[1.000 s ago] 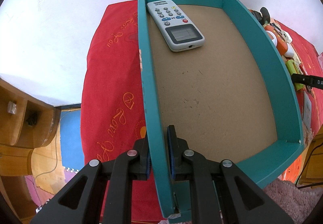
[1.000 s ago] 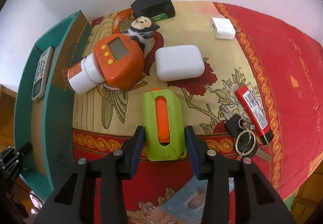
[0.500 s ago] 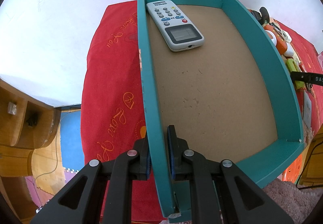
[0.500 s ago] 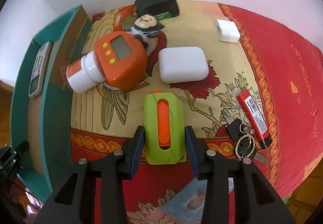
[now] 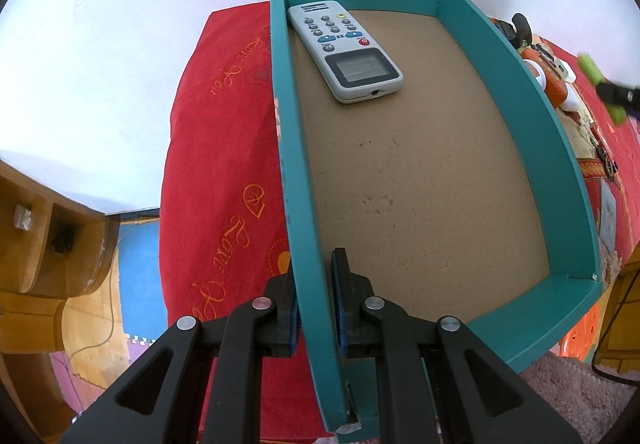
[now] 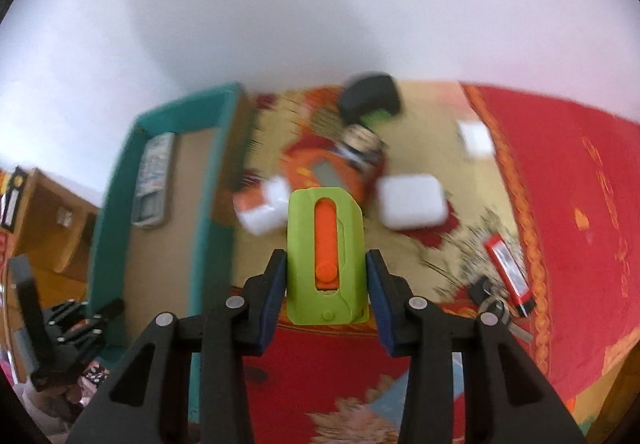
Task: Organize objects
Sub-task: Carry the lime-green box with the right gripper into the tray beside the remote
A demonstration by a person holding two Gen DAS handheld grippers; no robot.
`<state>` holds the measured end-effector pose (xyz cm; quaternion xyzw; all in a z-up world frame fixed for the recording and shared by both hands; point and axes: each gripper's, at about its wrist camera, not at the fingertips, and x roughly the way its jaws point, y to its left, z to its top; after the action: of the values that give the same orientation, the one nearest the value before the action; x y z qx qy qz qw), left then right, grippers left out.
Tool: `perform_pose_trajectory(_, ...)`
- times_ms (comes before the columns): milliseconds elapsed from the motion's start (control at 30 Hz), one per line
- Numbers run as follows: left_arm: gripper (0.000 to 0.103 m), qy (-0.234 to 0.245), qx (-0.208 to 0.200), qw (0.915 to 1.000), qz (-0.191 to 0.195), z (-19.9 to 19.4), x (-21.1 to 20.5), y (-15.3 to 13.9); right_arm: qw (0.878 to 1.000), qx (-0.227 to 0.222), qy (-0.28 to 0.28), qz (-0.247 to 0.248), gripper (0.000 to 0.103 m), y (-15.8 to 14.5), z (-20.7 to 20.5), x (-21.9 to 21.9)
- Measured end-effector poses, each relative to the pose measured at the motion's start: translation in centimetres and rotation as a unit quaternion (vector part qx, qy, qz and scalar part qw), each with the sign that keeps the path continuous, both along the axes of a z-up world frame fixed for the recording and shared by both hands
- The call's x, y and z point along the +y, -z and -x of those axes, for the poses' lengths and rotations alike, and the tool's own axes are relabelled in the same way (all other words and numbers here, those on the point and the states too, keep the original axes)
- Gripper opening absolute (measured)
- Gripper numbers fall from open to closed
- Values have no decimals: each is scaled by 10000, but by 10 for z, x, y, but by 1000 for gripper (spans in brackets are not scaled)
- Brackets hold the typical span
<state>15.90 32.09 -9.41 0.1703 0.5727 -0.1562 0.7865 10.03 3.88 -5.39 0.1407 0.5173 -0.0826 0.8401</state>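
The left gripper (image 5: 314,308) is clamping the teal box (image 5: 560,172) by its near wall; the right gripper (image 6: 326,294) is gripping the green cutter (image 6: 325,256) above the cloth; judged next: carrying it over beside the remote (image 5: 346,50).

Glowing with bright, even daylight off the white wall (image 5: 120,44). Bending straight edges into fisheye curves, vignetting black at corners. Smearing the right wrist background with motion blur; casting a soft grey shadow on the wall.
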Motion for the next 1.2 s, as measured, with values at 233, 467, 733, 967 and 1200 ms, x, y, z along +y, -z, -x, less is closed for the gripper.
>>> perform_pose_trajectory(233,14,-11,1,10000,8,0,0,0,9975,-300,-637,-58,39,-24,-42,50)
perform_pose_trajectory(467,14,-20,-25,10000,2,1,0,1,9939,-48,-1094,107,39,-14,-88,94)
perform_pose_trajectory(733,14,-25,-50,10000,0,3,0,0,9922,323,-1198,78,39,20,-145,121)
perform_pose_trajectory(967,14,-26,-54,10000,-4,3,0,0,9910,526,-1219,194,39,45,-172,135)
perform_pose_trajectory(1200,14,-35,-46,10000,13,3,1,0,9900,663,-1181,404,39,62,-188,141)
